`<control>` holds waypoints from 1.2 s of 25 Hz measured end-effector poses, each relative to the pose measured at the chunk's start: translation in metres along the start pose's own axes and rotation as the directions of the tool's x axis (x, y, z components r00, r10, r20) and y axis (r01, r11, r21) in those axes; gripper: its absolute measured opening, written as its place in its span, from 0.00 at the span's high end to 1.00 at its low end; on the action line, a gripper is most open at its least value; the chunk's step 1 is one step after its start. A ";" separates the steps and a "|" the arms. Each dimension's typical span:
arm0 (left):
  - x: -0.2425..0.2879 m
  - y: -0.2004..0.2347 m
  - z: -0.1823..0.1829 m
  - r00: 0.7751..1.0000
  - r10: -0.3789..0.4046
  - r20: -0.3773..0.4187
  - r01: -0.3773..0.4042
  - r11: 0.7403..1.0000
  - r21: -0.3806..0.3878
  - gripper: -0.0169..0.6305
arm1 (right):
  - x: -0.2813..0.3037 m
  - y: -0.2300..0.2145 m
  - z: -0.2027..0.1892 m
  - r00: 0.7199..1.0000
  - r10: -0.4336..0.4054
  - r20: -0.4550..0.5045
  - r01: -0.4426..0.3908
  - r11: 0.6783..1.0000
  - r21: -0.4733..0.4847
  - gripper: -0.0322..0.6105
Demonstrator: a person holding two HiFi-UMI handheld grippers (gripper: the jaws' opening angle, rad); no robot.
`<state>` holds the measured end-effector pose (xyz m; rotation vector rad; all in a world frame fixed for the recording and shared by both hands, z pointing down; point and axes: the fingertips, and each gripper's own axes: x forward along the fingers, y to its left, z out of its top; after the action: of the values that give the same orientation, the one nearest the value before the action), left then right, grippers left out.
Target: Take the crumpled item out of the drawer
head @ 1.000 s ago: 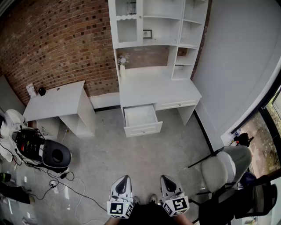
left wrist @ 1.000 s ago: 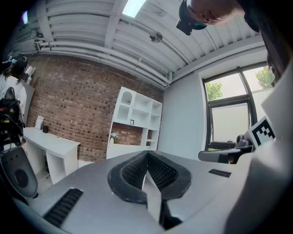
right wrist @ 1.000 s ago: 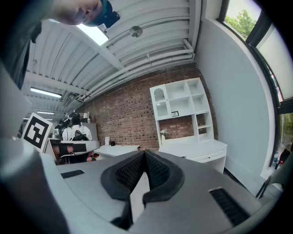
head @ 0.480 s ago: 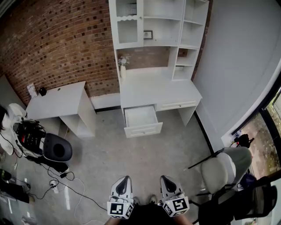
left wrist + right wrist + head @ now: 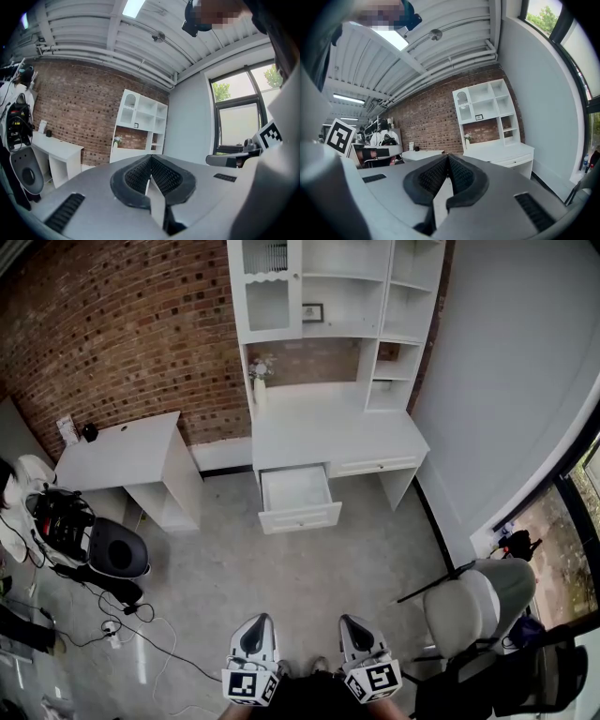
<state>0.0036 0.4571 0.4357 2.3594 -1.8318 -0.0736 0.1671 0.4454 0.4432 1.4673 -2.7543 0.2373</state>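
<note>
the head view looks steeply down from high, well back from the white surface (image 5: 337, 432) and shelves (image 5: 347, 287), left tool (image 5: 258, 622) and right tool (image 5: 352, 622) at its bottom edge. each tool view looks along its jaws, tilted up across the room; all three share shelves and brick wall (image 5: 122, 334).

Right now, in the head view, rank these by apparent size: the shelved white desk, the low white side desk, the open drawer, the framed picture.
Largest to smallest:
1. shelved white desk
2. low white side desk
3. open drawer
4. framed picture, by far the smallest
</note>
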 end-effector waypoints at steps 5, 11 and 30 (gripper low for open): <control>0.019 -0.012 0.002 0.999 0.032 0.006 -0.031 0.999 -0.005 0.94 | 0.012 -0.025 -0.001 0.999 0.040 -0.004 -0.040 0.999 -0.001 0.93; 0.051 -0.006 -0.005 0.998 0.061 -0.018 -0.062 0.998 -0.020 0.94 | 0.044 -0.049 -0.008 0.997 0.067 -0.035 -0.067 0.998 0.008 0.93; 0.303 0.158 0.021 0.996 -0.090 -0.025 0.089 0.995 -0.034 0.94 | 0.340 -0.110 0.013 0.998 -0.017 -0.060 0.014 0.998 -0.060 0.93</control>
<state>-0.0747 0.1246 0.4556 2.4073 -1.6996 -0.0811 0.0685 0.1028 0.4724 1.4424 -2.6778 0.1939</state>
